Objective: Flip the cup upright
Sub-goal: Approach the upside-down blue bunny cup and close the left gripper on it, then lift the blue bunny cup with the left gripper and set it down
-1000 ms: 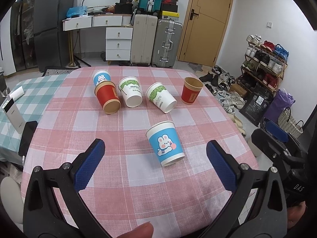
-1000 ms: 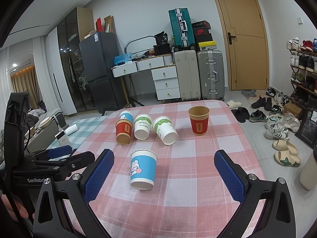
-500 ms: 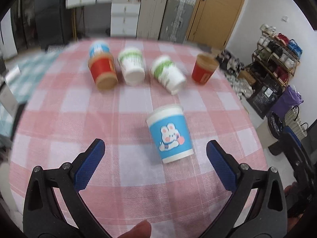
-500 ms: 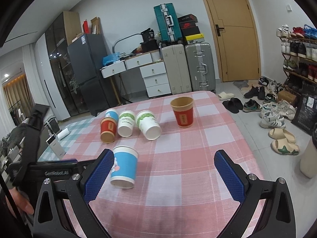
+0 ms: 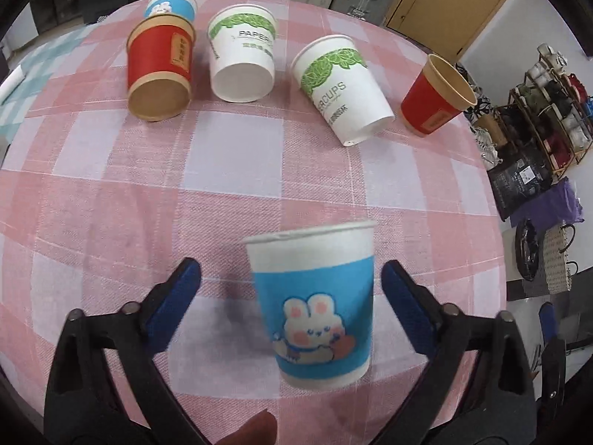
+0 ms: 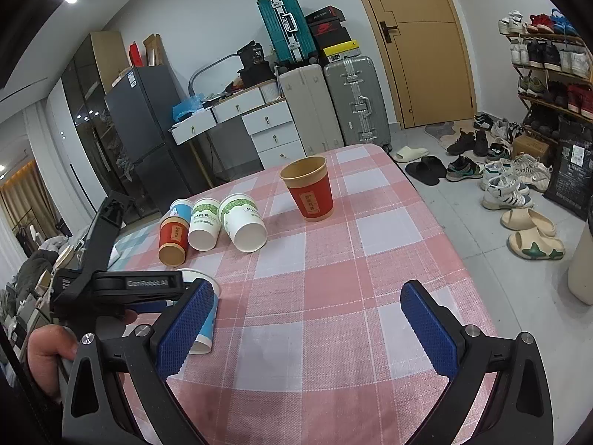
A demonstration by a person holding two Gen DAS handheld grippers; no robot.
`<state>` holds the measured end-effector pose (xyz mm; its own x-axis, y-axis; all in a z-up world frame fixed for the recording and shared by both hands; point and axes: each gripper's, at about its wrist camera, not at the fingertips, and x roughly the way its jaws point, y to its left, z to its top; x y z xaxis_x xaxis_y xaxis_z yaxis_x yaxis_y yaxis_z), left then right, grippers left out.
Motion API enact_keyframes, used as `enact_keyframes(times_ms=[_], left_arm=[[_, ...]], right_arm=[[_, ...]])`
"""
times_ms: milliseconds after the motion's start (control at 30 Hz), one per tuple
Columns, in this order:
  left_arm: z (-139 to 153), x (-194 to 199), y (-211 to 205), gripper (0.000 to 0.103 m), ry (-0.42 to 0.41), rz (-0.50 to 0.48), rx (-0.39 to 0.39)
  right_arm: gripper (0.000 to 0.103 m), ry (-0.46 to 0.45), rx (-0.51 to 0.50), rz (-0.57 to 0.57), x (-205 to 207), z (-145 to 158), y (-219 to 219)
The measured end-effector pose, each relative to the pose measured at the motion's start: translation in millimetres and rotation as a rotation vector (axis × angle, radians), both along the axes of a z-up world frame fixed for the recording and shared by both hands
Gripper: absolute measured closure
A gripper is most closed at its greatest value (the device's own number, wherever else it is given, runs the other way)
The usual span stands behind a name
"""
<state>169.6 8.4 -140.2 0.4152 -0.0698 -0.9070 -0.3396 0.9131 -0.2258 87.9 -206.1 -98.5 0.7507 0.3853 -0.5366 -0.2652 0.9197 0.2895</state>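
A blue paper cup with a rabbit print point(image 5: 315, 311) stands upside down on the pink checked tablecloth point(image 5: 229, 170). My left gripper point(image 5: 291, 296) is open, its blue pads on either side of the cup without touching it. In the right wrist view the same cup point(image 6: 205, 319) is mostly hidden behind my right gripper's left finger and the left gripper's body point(image 6: 122, 285). My right gripper point(image 6: 307, 330) is open and empty above the table's near part.
Further back lie a red cup point(image 5: 159, 70), two white-and-green cups point(image 5: 242, 63) point(image 5: 343, 85) and a second blue cup point(image 5: 170, 5), all upside down. A red cup point(image 5: 435, 96) stands upright at the right. The table edge point(image 6: 437, 222) drops to a floor with shoes.
My left gripper has moved forward and down, so the blue rabbit cup now sits between its pads. The right gripper's view shifted left and lower; the cups have not moved.
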Motion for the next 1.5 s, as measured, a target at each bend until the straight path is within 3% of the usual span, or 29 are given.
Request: enact_keyframes(times_ms=[33,100,167,367,533,733,1000,1067,1200,1367,1500], left_arm=[[-3,3,-1,0.021,0.008,-0.008,0.015],[-10,8,-2,0.043,0.037,-0.038,0.005],[-11,6,0,0.044,0.032,-0.043,-0.013],[8,-12,7,0.046,-0.001,-0.071,-0.039],[54,-40,24,0.046,-0.047,-0.108,-0.024],[131,-102,62,0.046,-0.120,-0.114,0.016],[162,-188,98,0.044,-0.117,-0.109,-0.034],[156,-205,105,0.044,-0.118,-0.084,-0.037],[118,-226,115,0.044,-0.070,-0.042,-0.123],[57,-223,111,0.044,-0.007,0.015,-0.228],[22,-214,105,0.044,0.044,0.034,-0.239]], right_arm=[[0.000,-0.001,-0.001,-0.001,0,0,0],[0.000,-0.005,0.002,0.000,-1,2,0],[0.000,-0.009,0.005,0.000,-3,3,0],[0.000,-0.035,0.003,0.008,-18,17,7],[0.000,-0.071,0.004,0.028,-37,33,23],[0.000,-0.077,0.010,0.077,-55,44,49],[0.000,-0.070,0.003,0.158,-78,44,80],[0.000,-0.065,-0.002,0.174,-81,41,87],[0.000,-0.054,-0.012,0.204,-85,35,99],[0.000,-0.034,-0.034,0.211,-85,27,105],[0.000,-0.012,-0.051,0.212,-79,19,107]])
